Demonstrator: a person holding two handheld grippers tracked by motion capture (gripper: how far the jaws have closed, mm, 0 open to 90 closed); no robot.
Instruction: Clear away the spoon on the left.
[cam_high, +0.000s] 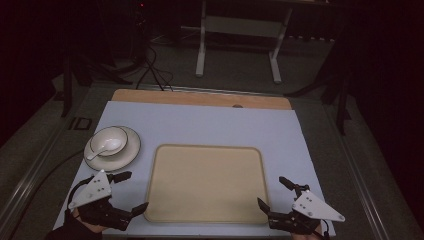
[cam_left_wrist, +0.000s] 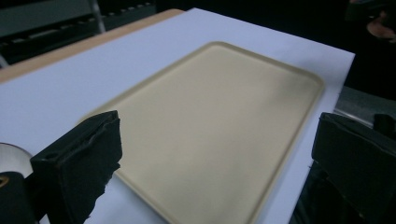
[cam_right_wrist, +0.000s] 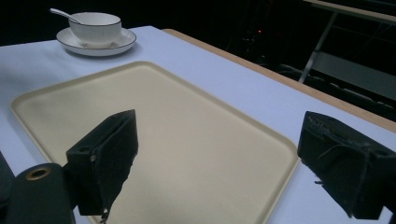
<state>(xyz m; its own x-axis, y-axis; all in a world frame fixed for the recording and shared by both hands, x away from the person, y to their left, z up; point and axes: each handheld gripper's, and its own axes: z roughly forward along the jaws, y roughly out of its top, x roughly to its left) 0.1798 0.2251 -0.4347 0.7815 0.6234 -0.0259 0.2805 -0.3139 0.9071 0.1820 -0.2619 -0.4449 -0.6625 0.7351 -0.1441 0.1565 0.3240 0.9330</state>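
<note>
Both grippers sit low at the near edge of the table (cam_high: 200, 117), one at each near corner of the beige tray (cam_high: 205, 182). The left gripper (cam_high: 132, 192) has its jaws spread wide and holds nothing; one jaw tip points toward the saucer, the other reaches to just beside the tray's near left corner. In the left gripper view the tray (cam_left_wrist: 219, 121) lies bare between the two black jaws, its rim running off to the far right corner.

Over on the other side, the right gripper (cam_high: 272, 192) is spread just as wide, nothing between its jaws, and it sits just off the tray's near right corner. In the right gripper view its jaws frame the tray (cam_right_wrist: 154, 126) from that corner.

Off to the far left of the tray, well apart from the right gripper and near the left one, a white bowl (cam_high: 108, 140) stands on a white saucer (cam_high: 131, 150) with a white spoon (cam_high: 100, 149) resting in it, handle leaning out over the rim. The right gripper view shows that set too: bowl (cam_right_wrist: 95, 25), saucer (cam_right_wrist: 114, 46) and spoon handle (cam_right_wrist: 60, 14), all beyond the tray's far corner. A pale blue mat (cam_high: 210, 125) covers the table under everything.
</note>
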